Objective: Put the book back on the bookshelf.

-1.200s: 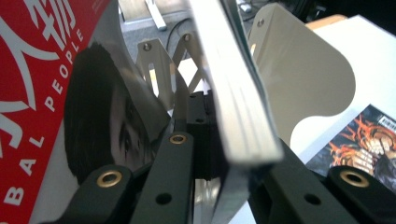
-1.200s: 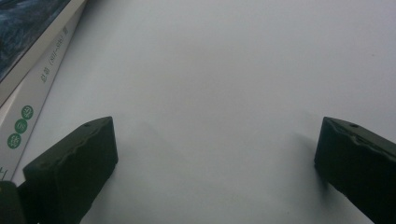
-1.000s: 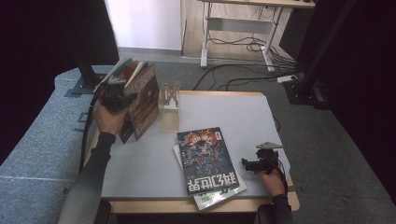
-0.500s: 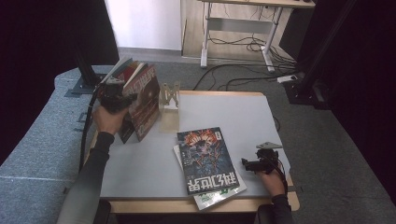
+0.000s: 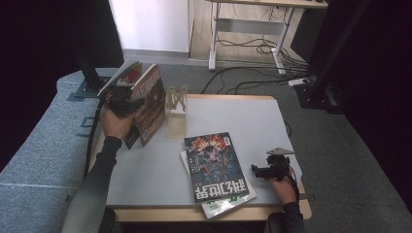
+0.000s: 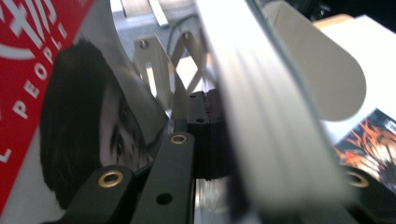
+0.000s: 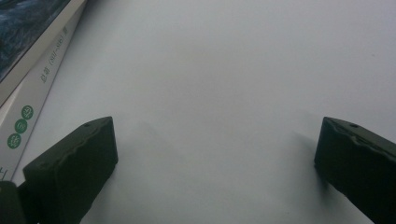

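Observation:
At the table's left edge my left gripper [image 5: 121, 94] holds a thick dark-covered book [image 5: 148, 104] upright. In the left gripper view its jaws have just been closing, and the pads press on the book's page block [image 6: 261, 107]. A red-covered magazine [image 6: 56, 116] leans beside the book on its outer side. My right gripper [image 5: 256, 171] rests low at the table's front right. Its jaws [image 7: 215, 158] stand wide apart over bare tabletop [image 7: 210, 70] with nothing between them.
A pale wooden folding book stand [image 5: 176, 109] stands just right of the held book. Two books lie stacked flat at the front centre, a dark illustrated one [image 5: 216, 165] on a white-and-green one [image 5: 228, 201]. The white table [image 5: 252, 116] ends close behind the right hand.

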A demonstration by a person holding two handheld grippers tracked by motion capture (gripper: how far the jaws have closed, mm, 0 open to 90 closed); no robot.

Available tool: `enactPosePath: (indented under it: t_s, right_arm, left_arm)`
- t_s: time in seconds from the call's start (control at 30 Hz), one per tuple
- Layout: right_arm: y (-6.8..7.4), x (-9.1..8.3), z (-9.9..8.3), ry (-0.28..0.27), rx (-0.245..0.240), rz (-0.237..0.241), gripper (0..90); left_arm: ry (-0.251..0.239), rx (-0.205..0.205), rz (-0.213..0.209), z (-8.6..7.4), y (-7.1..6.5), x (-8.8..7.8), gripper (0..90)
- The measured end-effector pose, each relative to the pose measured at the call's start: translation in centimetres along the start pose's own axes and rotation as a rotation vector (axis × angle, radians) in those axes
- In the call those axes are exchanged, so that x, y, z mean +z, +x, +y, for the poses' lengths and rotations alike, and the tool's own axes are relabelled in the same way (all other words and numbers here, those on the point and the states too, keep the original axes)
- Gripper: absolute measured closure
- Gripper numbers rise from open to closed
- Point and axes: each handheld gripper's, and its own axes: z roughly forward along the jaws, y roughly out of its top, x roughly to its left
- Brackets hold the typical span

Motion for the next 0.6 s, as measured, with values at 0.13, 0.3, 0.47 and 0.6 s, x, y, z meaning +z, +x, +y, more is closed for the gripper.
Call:
enactPosePath:
  t_s: [0.13, 0.3, 0.47, 0.6]
  right_arm:
    - [0.0, 0.0, 0.0, 0.0, 0.0, 0.0, 0.0]
    - [0.0, 0.0, 0.0, 0.0, 0.0, 0.0, 0.0]
    - [0.0, 0.0, 0.0, 0.0, 0.0, 0.0, 0.0]
    - [0.0, 0.0, 0.0, 0.0, 0.0, 0.0, 0.0]
  left_arm:
    - [-0.032, 0.005, 0.027, 0.0, -0.3, 0.3, 84.3]
    - [-0.066, -0.017, 0.023, -0.5, -0.2, 0.8, 84.1]
    - [-0.075, -0.037, 0.013, -0.8, 0.3, 0.8, 83.6]
    - [-0.075, -0.034, 0.021, -1.2, 0.4, 0.7, 81.1]
